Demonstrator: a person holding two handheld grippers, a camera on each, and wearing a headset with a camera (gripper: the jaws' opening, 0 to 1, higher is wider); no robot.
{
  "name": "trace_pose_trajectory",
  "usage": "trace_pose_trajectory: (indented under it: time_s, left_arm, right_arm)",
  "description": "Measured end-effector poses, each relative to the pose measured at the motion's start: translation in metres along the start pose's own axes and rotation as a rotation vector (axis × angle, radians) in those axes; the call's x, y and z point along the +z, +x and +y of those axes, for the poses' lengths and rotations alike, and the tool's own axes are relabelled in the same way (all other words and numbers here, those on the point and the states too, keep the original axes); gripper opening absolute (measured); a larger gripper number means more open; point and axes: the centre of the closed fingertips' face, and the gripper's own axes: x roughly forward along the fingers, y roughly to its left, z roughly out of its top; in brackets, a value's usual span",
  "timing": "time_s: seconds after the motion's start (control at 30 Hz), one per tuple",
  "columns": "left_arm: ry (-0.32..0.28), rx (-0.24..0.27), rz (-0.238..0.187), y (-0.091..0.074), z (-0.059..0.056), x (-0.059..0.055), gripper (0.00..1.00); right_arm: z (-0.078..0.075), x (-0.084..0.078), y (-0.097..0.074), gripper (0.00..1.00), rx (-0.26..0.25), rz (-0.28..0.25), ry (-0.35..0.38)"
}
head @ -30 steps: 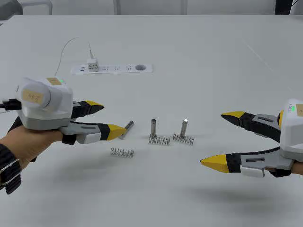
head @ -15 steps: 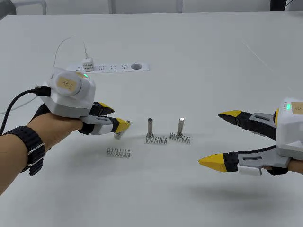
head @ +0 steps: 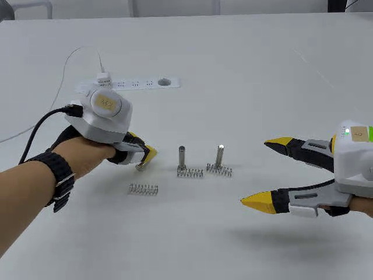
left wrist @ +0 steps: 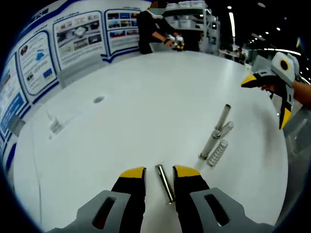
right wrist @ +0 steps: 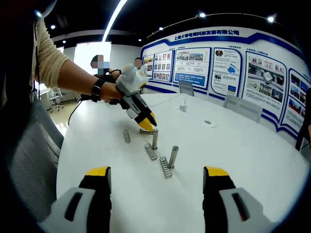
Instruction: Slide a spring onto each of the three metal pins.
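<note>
White tabletop [head: 245,76], showroom-type room, blue-trimmed poster boards [right wrist: 228,60] on the wall.

Count: 3 pins, 3 springs, all springs lying flat off the pins.

Reference is the centre pin [head: 182,157], standing upright.
- right pin [head: 220,154]: upright, just beside the centre pin on its right.
- lying pin [left wrist: 164,182]: flat on the tabletop, near the centre pin on its left.
- spring A [head: 190,172]: at the centre pin's foot, on the near side.
- spring B [head: 219,170]: right of the centre pin, at the right pin's foot.
- spring C [head: 143,189]: loose, front-left of the centre pin, apart from the lying pin.

Left hand-held gripper [head: 144,156]: left of the centre pin, tips down at the tabletop. Jaws are narrowed and straddle the lying pin, one each side. The left gripper view shows a sliver of gap on both sides.

Right hand-held gripper [head: 254,172]: well to the right of the centre pin, above the tabletop, jaws spread wide.

Power strip [head: 131,84] with a white charger [head: 104,77] plugged in: well behind the centre pin, off to the left.

Black cable [head: 35,131] runs off the back of the left hand-held gripper.
</note>
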Motion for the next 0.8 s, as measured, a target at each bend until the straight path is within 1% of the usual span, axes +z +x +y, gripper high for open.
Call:
trace_pose_trajectory:
  time_s: [0.1,0.2,0.5,0.6,0.8]
  left_arm:
    - [-0.006,0.009,0.028,0.004,0.000,-0.003,0.20]
    - [-0.011,0.011,0.040,0.007,-0.001,-0.004,0.17]
    - [-0.044,0.015,0.081,0.013,-0.002,-0.006,0.14]
    - [-0.043,0.020,0.100,0.015,-0.002,-0.008,0.12]
    - [-0.045,0.026,0.121,0.018,-0.002,-0.008,0.11]
  right_arm:
    - [-0.001,0.000,0.000,0.78,-0.002,0.000,0.001]
    - [-0.001,-0.001,-0.001,0.78,-0.003,-0.002,0.004]
    - [-0.002,-0.002,-0.001,0.78,-0.007,-0.001,0.006]
    - [-0.002,-0.002,-0.002,0.78,-0.008,-0.001,0.008]
    - [-0.002,-0.003,-0.002,0.78,-0.009,0.002,0.010]
